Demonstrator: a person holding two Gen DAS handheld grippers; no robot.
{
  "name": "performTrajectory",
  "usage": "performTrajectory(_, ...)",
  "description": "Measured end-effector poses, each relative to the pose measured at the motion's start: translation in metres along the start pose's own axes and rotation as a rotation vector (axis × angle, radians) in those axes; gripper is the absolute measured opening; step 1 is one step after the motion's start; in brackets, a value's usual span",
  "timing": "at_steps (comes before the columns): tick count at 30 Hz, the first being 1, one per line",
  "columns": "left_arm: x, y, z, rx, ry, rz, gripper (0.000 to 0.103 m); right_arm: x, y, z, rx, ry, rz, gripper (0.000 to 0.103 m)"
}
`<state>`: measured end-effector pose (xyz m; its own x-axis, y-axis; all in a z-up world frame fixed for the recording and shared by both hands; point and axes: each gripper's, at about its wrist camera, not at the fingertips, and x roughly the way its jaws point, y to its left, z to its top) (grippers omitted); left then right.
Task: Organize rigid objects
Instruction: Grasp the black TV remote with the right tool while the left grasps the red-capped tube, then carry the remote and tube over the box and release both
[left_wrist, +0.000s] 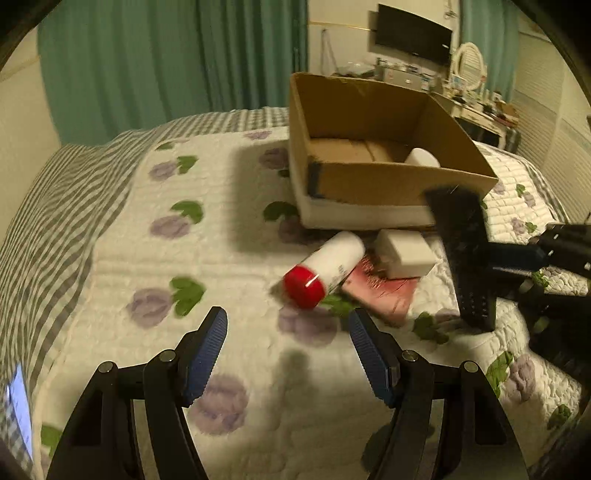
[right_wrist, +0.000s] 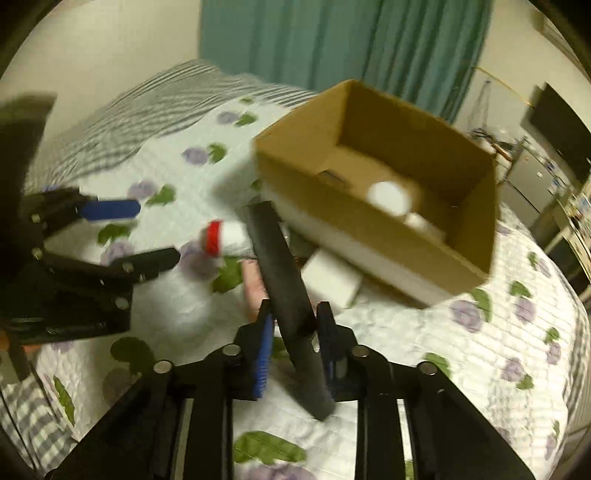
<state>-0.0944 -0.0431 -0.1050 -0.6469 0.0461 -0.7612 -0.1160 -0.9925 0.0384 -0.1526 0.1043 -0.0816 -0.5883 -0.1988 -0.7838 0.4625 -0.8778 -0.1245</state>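
My right gripper (right_wrist: 293, 314) is shut on a black remote control (right_wrist: 284, 295) and holds it above the bed, just in front of the open cardboard box (right_wrist: 476, 236); the remote also shows in the left wrist view (left_wrist: 465, 251). My left gripper (left_wrist: 288, 325) is open and empty, just short of a white bottle with a red cap (left_wrist: 325, 267) that lies on the quilt. A white block (left_wrist: 406, 253) and a pink packet (left_wrist: 384, 291) lie beside the bottle. A white object (left_wrist: 423, 158) lies inside the box.
The bed has a white quilt with purple flowers (left_wrist: 147, 306) and a grey striped border. Green curtains hang behind. A cluttered dresser with a mirror (left_wrist: 469, 62) and a wall TV stand at the far right. A lit phone screen (left_wrist: 18, 417) lies at the left edge.
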Motion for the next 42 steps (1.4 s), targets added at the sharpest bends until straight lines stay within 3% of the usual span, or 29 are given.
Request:
performTrajectory(9, 0.037, -0.012, 0.027, 0.066, 0.005, -0.009, 0.071, 0.011, -0.048, 0.001, 0.150, -0.002, 0.033, 0.017)
performTrajectory(19, 0.074, -0.025, 0.037, 0.157, 0.044, -0.076, 0.071, 0.020, -0.058, -0.003, 0.200, -0.039, 0.078, 0.018)
performTrajectory(23, 0.085, -0.027, 0.033, 0.167, 0.085, -0.099, 0.066, 0.018, -0.057, -0.003, 0.198, -0.050, 0.073, 0.018)
performTrajectory(24, 0.084, -0.027, 0.032, 0.170, 0.079, -0.106, 0.053, 0.016, -0.056, -0.003, 0.198, -0.057, 0.067, 0.018)
performTrajectory(29, 0.069, -0.031, 0.028, 0.183, 0.055, -0.089, 0.040, 0.004, -0.051, -0.002, 0.189, -0.083, 0.064, 0.017)
performTrajectory(39, -0.013, -0.030, 0.032, 0.135, -0.069, -0.072, 0.038, -0.041, -0.050, 0.012, 0.187, -0.172, 0.045, 0.017)
performTrajectory(42, -0.040, -0.031, 0.047, 0.103, -0.111, -0.113, 0.038, -0.060, -0.054, 0.024, 0.181, -0.212, 0.033, 0.017)
